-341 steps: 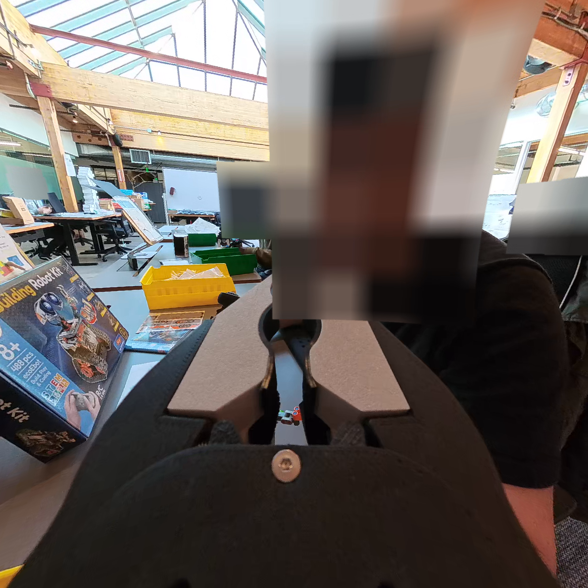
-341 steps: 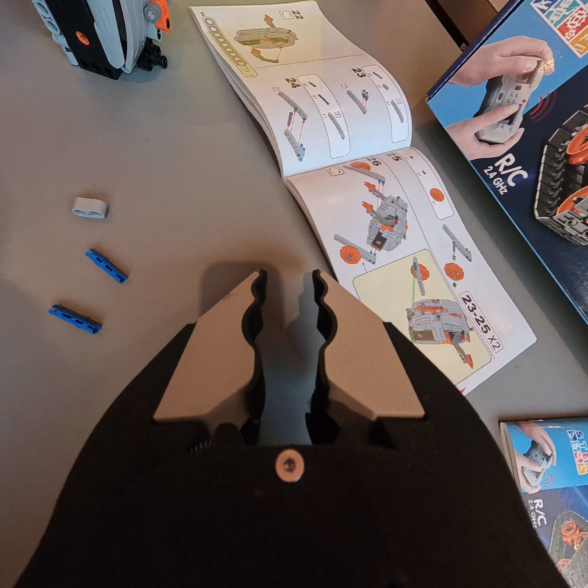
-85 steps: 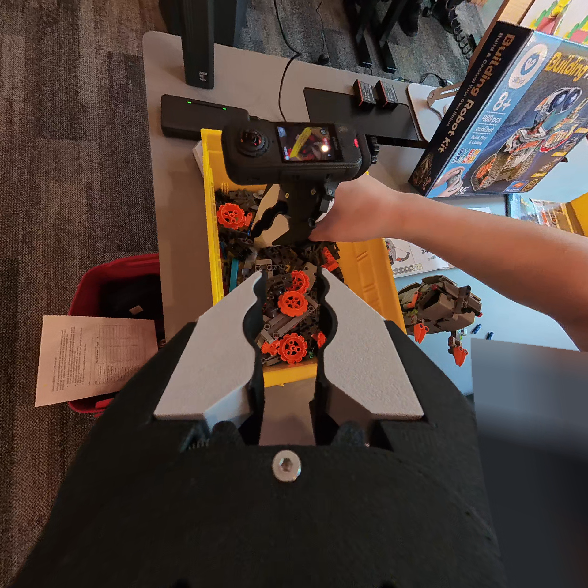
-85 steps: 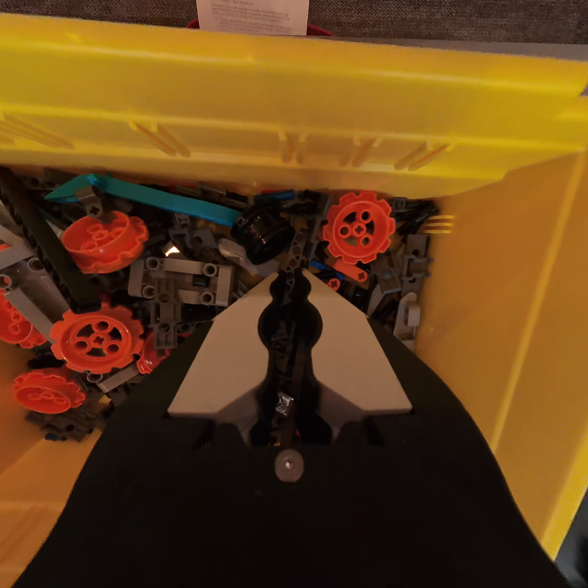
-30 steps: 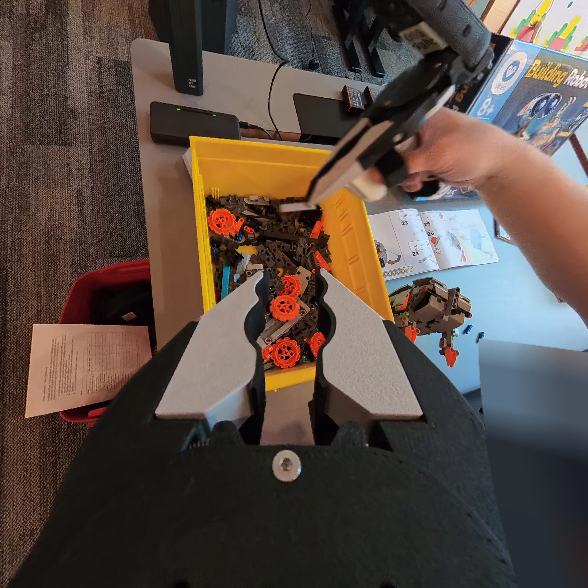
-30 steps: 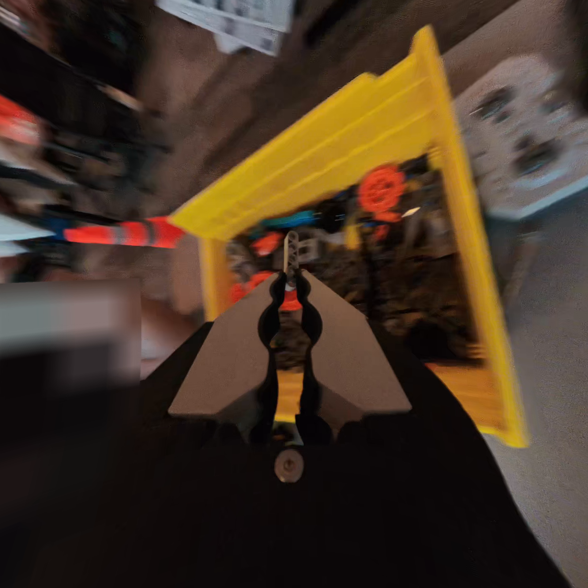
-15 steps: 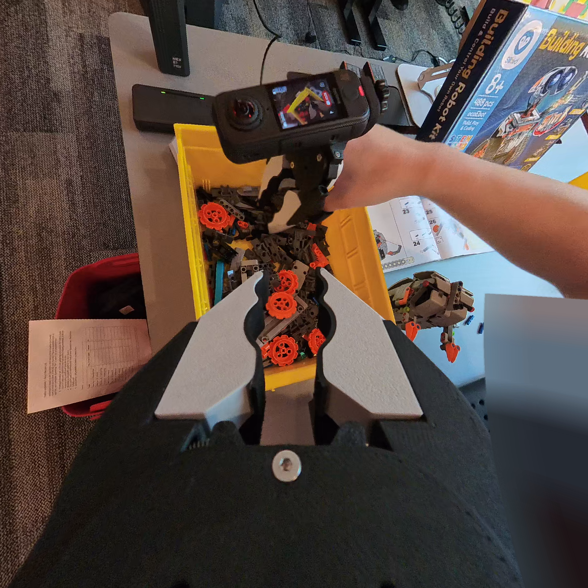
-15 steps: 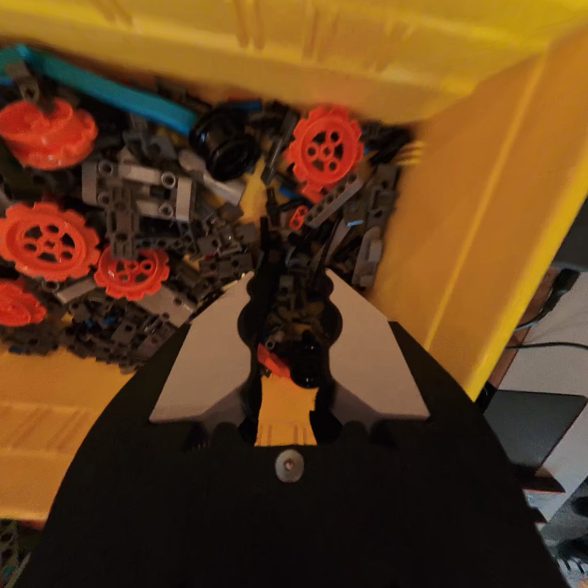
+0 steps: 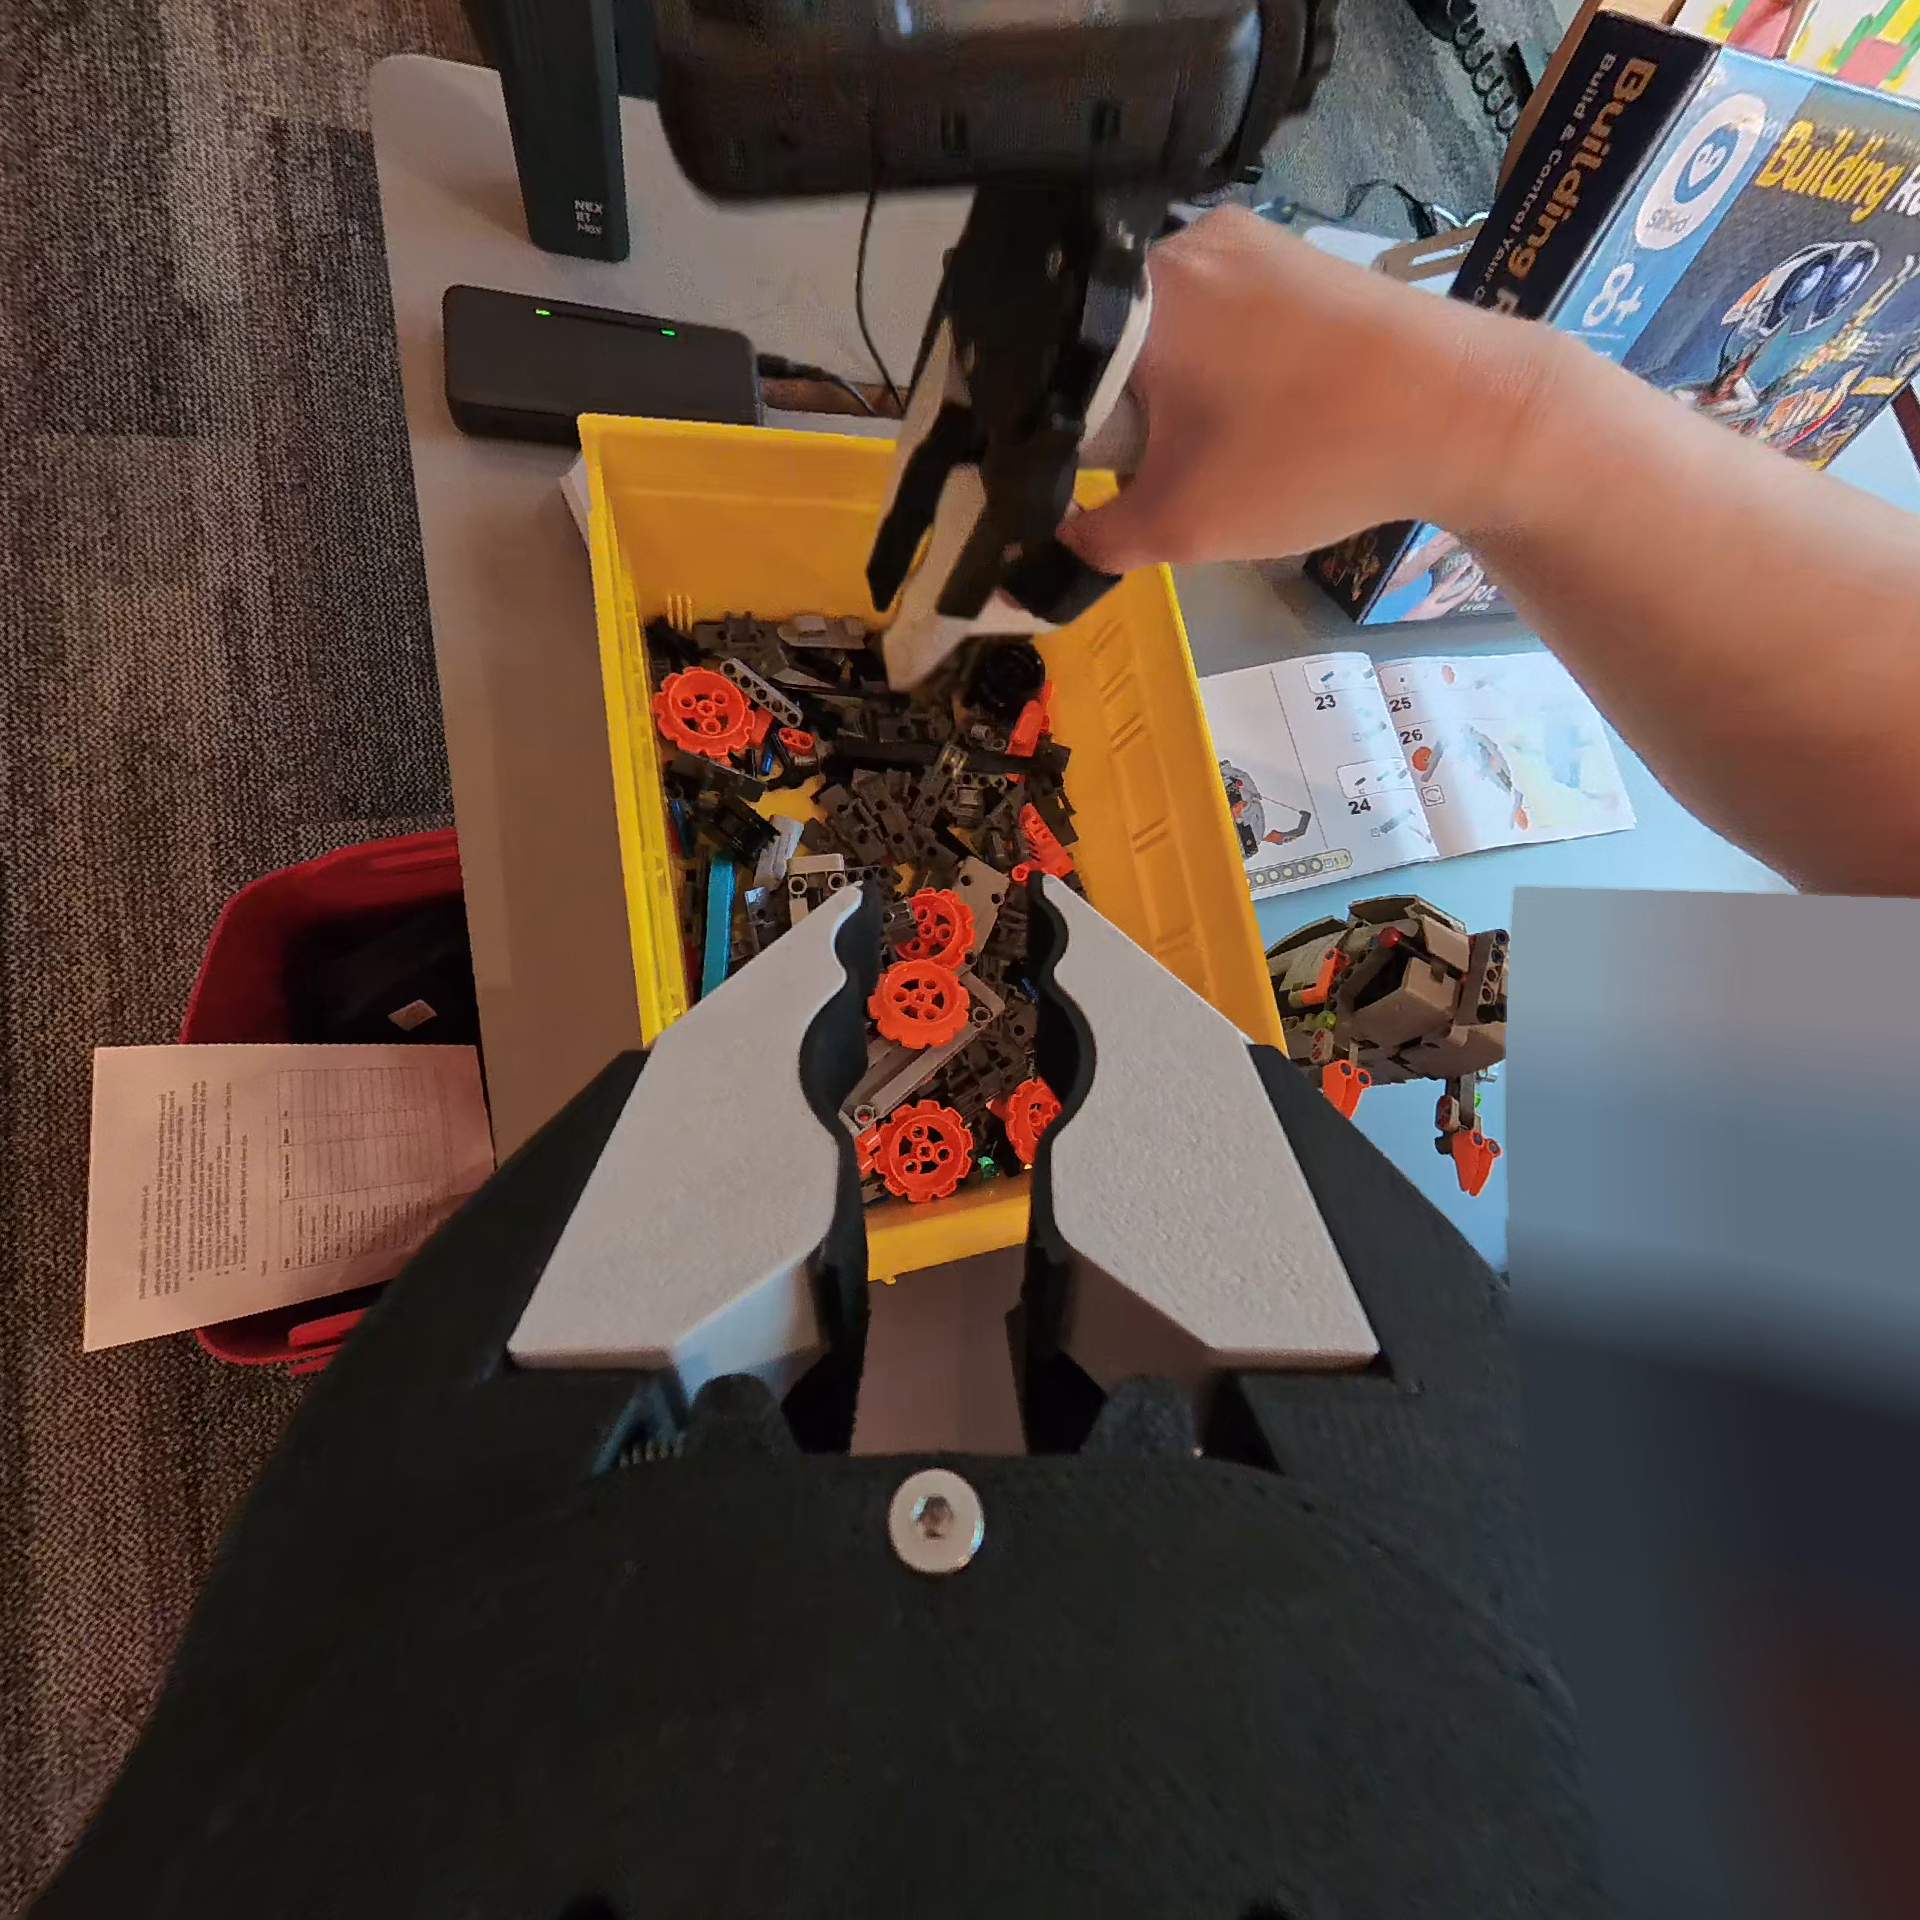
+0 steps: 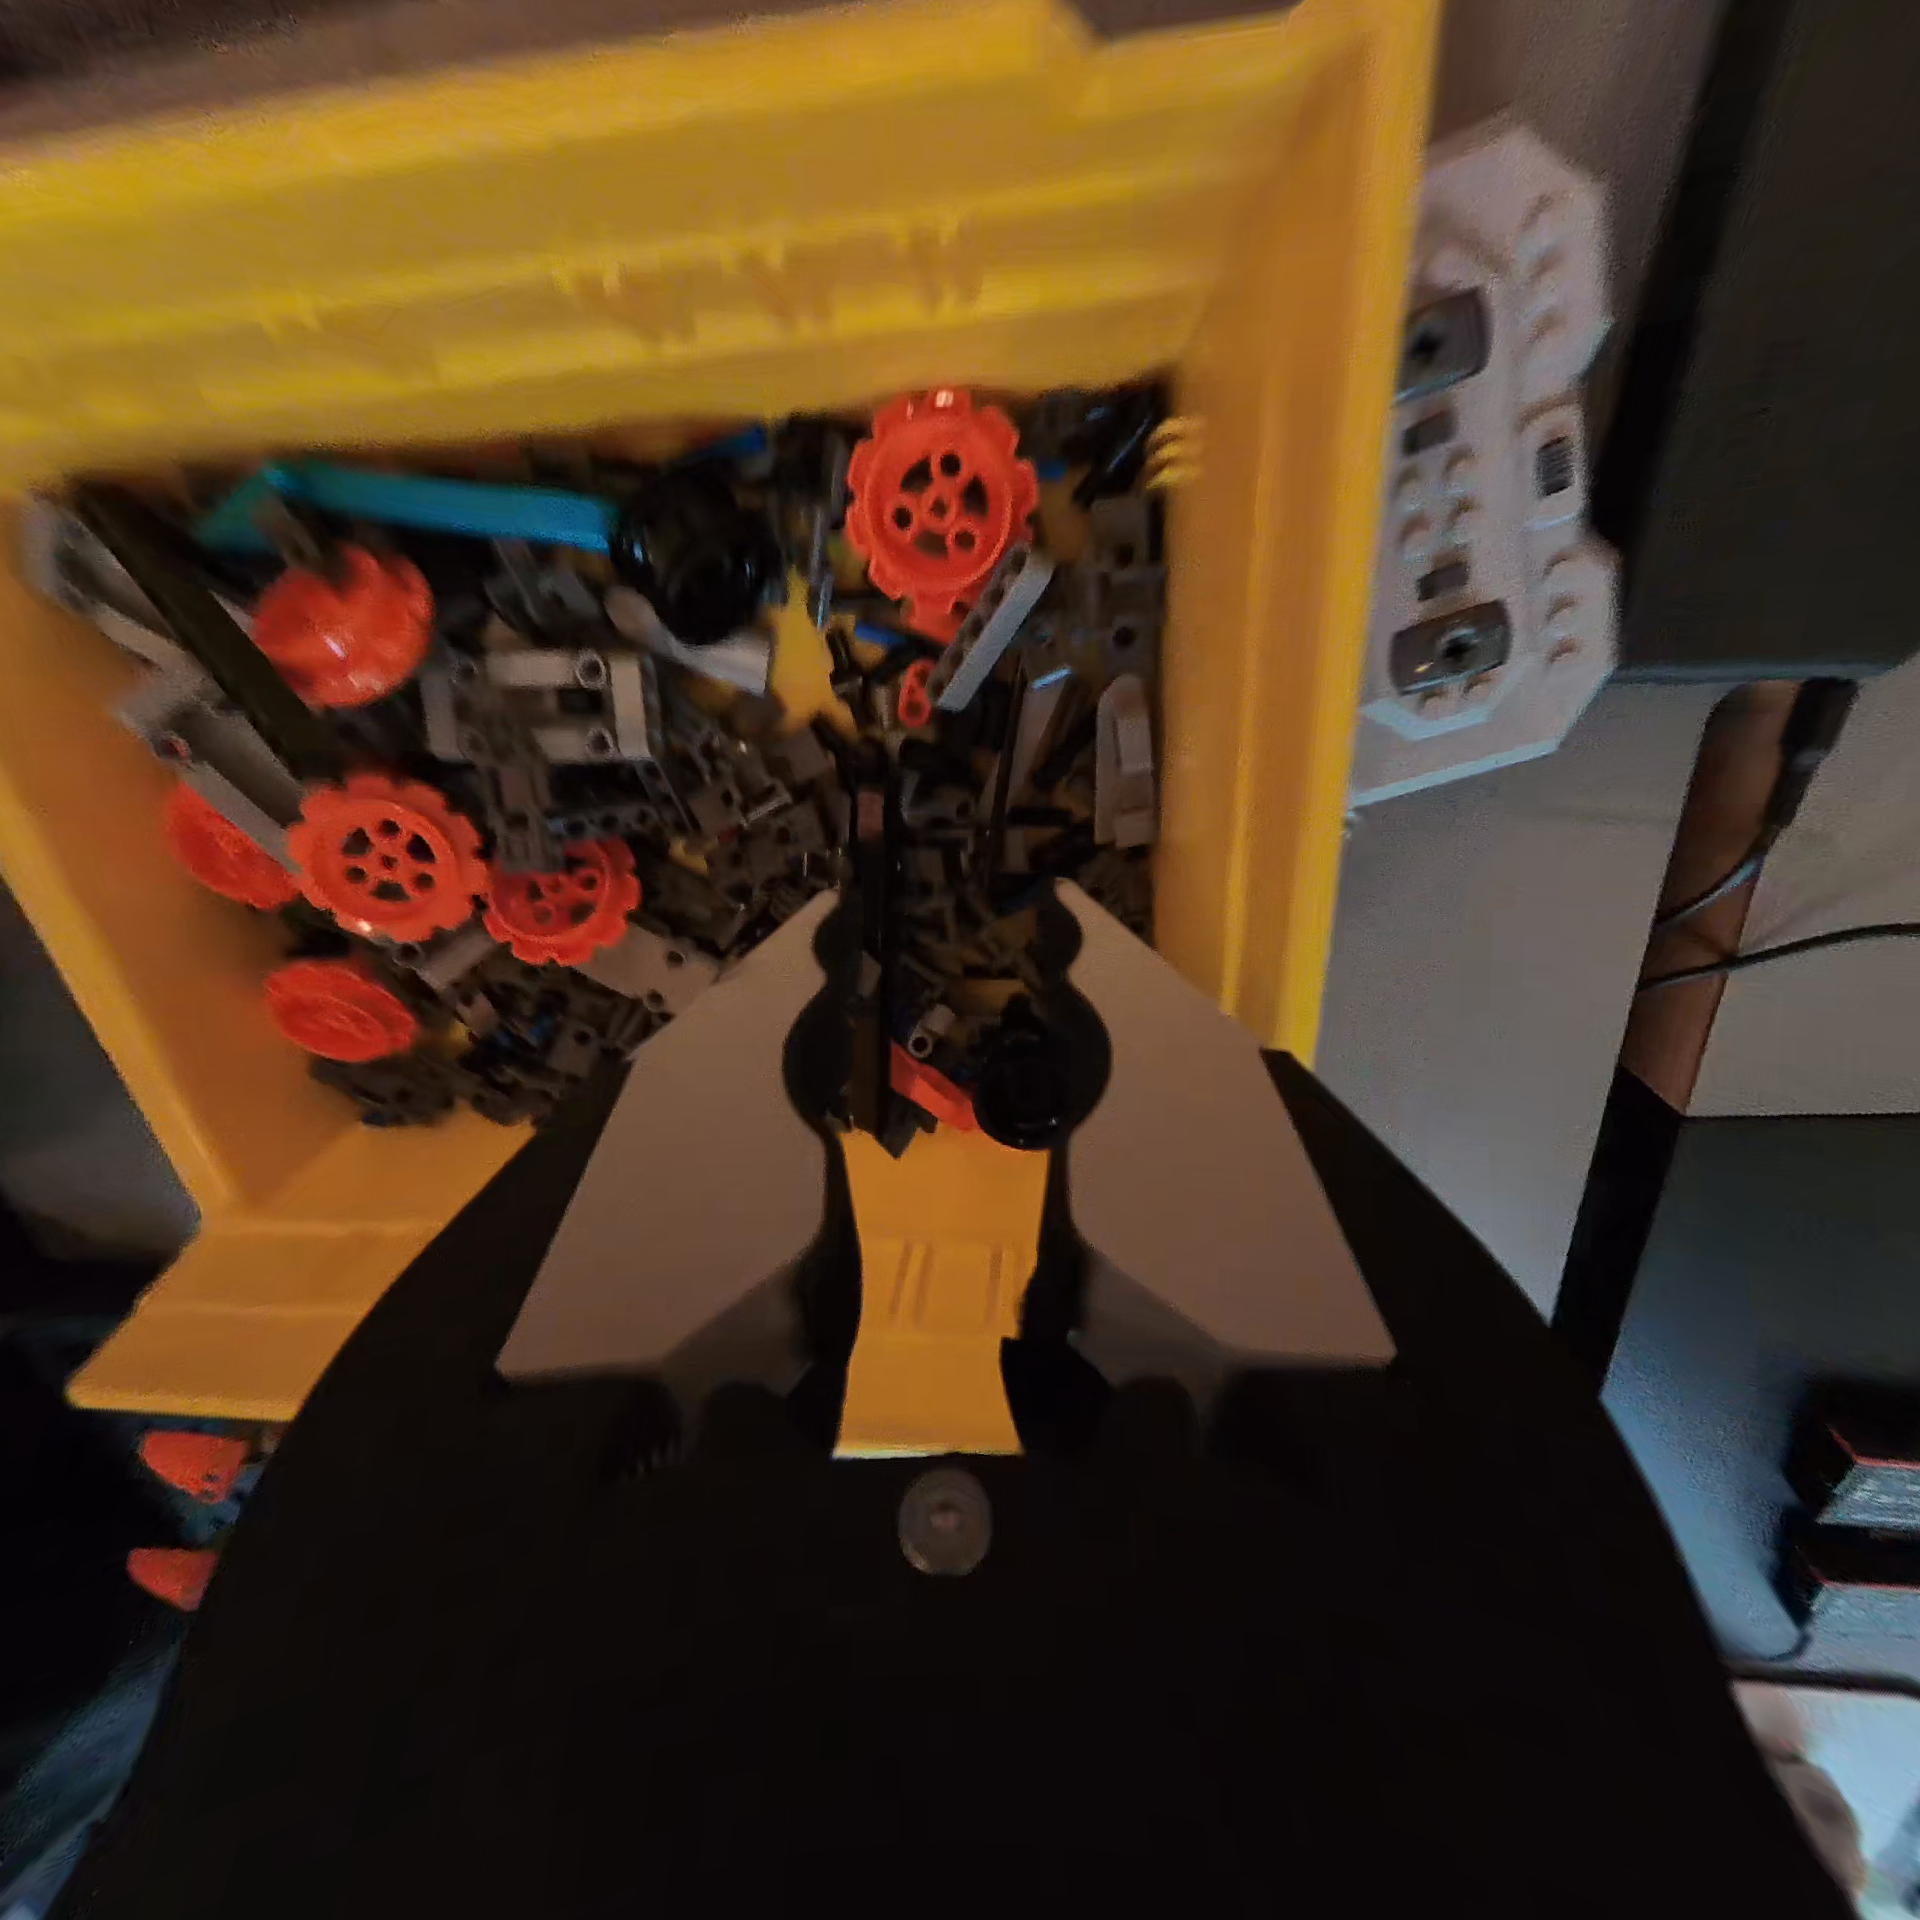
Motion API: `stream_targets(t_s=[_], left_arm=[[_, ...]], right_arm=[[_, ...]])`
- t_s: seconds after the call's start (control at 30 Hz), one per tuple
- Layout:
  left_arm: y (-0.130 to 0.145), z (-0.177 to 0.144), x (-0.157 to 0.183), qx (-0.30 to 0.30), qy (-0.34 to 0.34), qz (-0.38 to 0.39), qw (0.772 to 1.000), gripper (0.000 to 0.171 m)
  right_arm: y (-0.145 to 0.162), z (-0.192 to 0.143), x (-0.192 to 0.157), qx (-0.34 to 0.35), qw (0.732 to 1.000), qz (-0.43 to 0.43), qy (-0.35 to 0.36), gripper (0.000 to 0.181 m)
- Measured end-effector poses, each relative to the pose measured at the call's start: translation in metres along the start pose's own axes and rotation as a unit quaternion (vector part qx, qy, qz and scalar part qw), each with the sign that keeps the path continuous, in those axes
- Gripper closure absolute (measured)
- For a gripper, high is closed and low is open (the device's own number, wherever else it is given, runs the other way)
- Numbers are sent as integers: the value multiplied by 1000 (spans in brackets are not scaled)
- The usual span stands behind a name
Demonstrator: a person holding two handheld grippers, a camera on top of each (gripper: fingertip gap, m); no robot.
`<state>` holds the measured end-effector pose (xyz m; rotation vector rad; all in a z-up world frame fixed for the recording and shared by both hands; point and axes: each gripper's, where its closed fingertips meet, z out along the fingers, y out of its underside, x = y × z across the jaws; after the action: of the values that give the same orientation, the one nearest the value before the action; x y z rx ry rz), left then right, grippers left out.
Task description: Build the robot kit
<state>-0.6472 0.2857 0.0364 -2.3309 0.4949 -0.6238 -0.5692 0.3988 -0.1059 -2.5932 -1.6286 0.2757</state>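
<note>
Both grippers are spread open over the yellow bin (image 9: 1153, 790) of building bricks: left gripper (image 9: 948, 914) hovering empty, right gripper (image 10: 948, 920) too.

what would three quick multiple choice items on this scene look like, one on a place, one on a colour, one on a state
1. Where does the partly built model stand?
A. inside the red bin
B. on the table beside the yellow bin
C. on the open booklet

2. What colour are the toothed wheels in the yellow bin?
A. orange
B. green
C. white

3. How does the left gripper stand?
A. shut on a wheel
B. shut on a blue beam
C. open, holding nothing

Answers: 1 B, it sits on the table right of the bin wall. 2 A, every wheel in the pile is orange. 3 C, a wide gap between its fingers shows the parts below.
</note>
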Motion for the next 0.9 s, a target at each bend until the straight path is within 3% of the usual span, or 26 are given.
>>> stream_targets(t_s=[0.07,0.2,0.33,0.43,0.47,0.53,0.57,0.73,0.9], left_arm=[[0,0,0,0,1,0,1000,146],[0,2,1,-3,1,-1,1000,146],[0,4,3,-7,-1,4,1000,146],[1,5,5,-10,-2,8,1000,146],[1,5,6,-12,-2,9,1000,145],[1,6,6,-14,-1,9,1000,145],[1,6,6,-15,-1,9,1000,145],[2,6,7,-15,0,12,1000,146],[2,6,8,-14,0,11,1000,146]], right_arm=[[3,2,4,-17,1000,2,11,151],[27,37,-8,-82,996,-20,17,120],[19,52,-6,-57,996,-46,53,102],[28,55,5,-93,990,-51,89,108],[32,54,5,-100,989,-55,90,117],[43,49,7,-123,985,-75,99,153],[48,48,9,-131,983,-82,101,158],[49,44,11,-107,989,-59,79,162],[20,20,21,-26,994,-50,91,162]])
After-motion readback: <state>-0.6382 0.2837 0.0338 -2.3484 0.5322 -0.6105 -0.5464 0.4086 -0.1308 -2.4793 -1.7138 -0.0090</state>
